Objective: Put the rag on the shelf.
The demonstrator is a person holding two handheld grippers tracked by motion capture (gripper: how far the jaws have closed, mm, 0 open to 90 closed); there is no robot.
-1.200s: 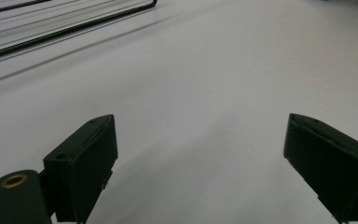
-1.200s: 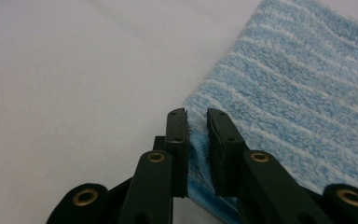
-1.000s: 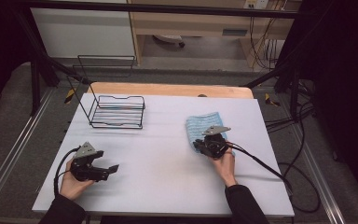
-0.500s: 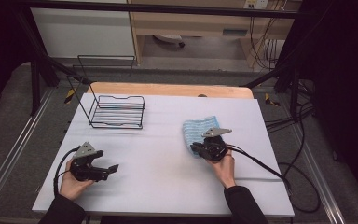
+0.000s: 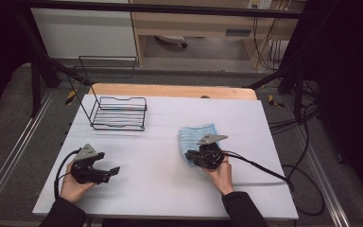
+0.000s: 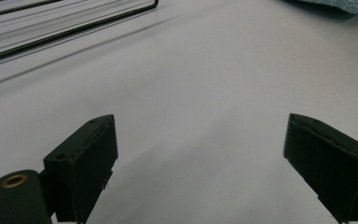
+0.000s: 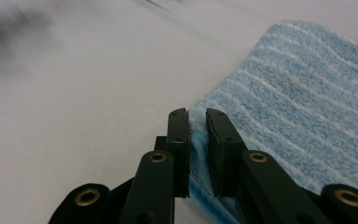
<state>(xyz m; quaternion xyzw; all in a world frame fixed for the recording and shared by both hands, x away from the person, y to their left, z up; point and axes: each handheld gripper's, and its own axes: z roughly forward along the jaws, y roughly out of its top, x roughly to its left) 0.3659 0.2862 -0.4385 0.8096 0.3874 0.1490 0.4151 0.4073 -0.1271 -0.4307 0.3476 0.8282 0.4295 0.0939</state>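
The left tongs [image 5: 115,170] rest wide open on the white desk [image 5: 151,189], near the wire basket [image 5: 118,113], ready to take a free corner. The right tongs [image 7: 196,122] pinch the edge of the blue towel [image 5: 196,137] at mid-desk; best to drag it low and flat toward the basket, grip firm

Towel [image 5: 197,138] right of wire rack [image 5: 118,113]

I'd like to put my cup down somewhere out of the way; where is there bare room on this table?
The widest bare stretch lies between the left gripper and the right gripper, in front of the wire rack. The table's right side past the blue towel is also free. It is crowded where the right gripper pinches the towel.
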